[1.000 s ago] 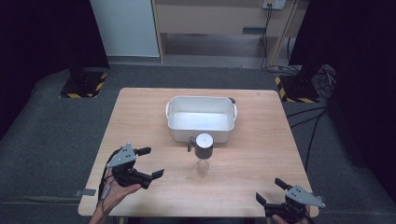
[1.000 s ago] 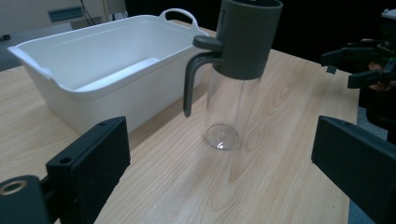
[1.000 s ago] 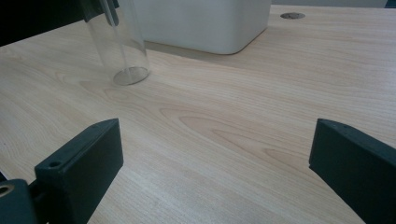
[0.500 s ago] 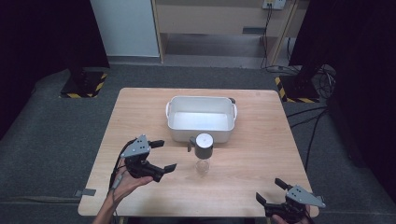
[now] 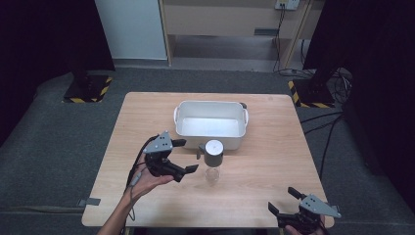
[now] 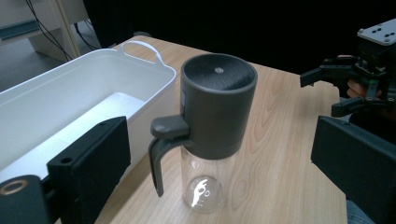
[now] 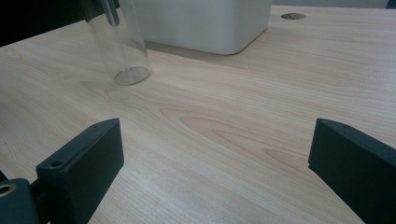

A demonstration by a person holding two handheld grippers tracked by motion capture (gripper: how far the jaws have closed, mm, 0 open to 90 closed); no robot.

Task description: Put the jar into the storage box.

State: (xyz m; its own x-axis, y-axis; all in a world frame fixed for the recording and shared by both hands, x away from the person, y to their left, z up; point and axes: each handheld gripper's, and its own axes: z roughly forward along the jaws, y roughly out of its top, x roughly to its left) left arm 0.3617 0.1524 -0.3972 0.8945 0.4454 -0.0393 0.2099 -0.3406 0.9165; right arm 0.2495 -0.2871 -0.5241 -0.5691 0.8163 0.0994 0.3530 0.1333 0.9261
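Closing in from the lower left of the high view, my left hand-held gripper [image 5: 186,155] stands with its jaws spread wide, just beside a clear glass bottle [image 5: 213,162] with a dark grey cap and not touching it. I see the bottle upright near the middle of the table [image 5: 274,161], just in front of a white plastic tub [image 5: 211,123] that sits toward the far edge. In the left gripper view the bottle stands centre frame between the two black jaws, its small lever handle [image 6: 161,154] hanging down the side that faces me and the tub's long wall at the left of the frame. My right hand-held gripper [image 5: 288,201] rests at the lower right corner of the table, jaws likewise wide apart, well away from the bottle; its own view looks across bare wood toward the glass base at upper left.

I judge the bottle to be light, since the glass looks empty, but stiff, smooth and breakable. With a heavy-looking cap on a narrow body, it may tip if nudged high up. The glass will likely be slippery under the pads, so I would take hold around the broad grey cap [image 6: 218,105], or just under it, squeezing squarely from both sides and keeping clear of the lever.
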